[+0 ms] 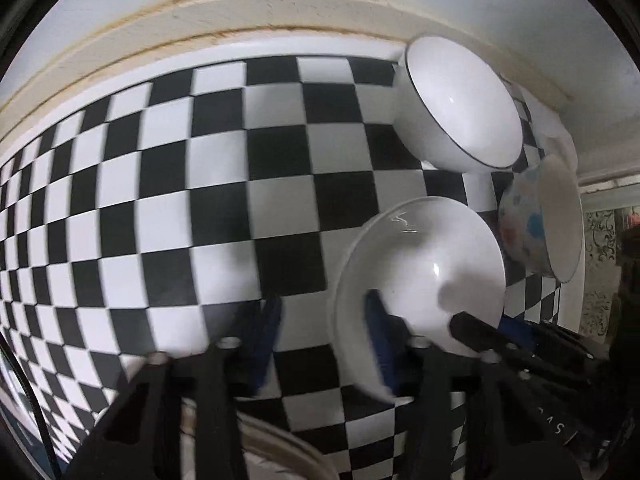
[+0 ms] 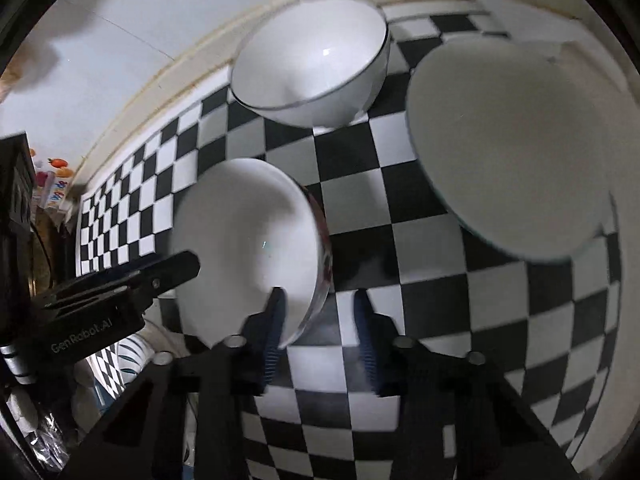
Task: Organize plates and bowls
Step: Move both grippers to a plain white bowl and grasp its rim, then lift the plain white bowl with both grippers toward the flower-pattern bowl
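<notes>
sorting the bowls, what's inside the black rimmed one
Nothing shows inside the black-rimmed bowl: its white interior looks bare in both views. It stands on the checkered cloth; the patch beneath it is covered.

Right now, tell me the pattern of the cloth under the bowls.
Black-and-white checkerboard cloth, clearest in the left wrist view.

"GenRobot.AI" on left tongs [image 2: 188, 266] body, other lettering illegible
</notes>
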A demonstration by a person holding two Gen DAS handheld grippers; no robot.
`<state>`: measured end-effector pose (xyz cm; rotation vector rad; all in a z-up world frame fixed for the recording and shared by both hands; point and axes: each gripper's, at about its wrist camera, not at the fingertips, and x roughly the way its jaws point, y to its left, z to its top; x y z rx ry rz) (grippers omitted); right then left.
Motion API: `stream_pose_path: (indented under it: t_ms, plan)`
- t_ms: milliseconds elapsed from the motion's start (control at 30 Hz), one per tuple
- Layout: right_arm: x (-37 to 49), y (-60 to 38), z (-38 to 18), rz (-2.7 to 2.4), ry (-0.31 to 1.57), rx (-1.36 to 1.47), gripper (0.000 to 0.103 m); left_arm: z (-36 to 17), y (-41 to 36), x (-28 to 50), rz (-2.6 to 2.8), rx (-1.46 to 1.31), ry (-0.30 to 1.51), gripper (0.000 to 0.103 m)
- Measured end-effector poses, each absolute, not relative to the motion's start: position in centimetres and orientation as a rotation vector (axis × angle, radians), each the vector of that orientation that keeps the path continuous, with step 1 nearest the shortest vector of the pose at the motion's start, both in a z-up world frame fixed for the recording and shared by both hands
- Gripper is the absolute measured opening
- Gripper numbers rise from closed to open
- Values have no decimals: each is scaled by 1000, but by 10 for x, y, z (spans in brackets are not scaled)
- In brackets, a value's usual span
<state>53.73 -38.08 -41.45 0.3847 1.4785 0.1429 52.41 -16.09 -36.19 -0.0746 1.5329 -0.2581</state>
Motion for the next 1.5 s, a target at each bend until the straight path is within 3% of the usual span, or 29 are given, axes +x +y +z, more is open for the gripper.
stream_pose_path:
  t_ms: [67, 233, 700, 1033, 1500]
  plan:
    - [541, -380, -421, 164, 1487, 412, 19, -366, -167, 525, -288, -75, 1540, 29]
    - [540, -376, -419, 160, 1491, 387, 18, -360, -182, 518, -319, -22, 1518, 28]
    - [454, -397, -379, 151, 1486, 395, 18, -323, -212, 444, -431, 33, 1513, 28]
    - [393, -426, -387, 104, 1522, 398, 18, -342, -235, 407, -474, 88, 1581, 28]
    - [383, -446, -400, 91, 1545, 435, 18, -359, -254, 393, -478, 132, 1637, 28]
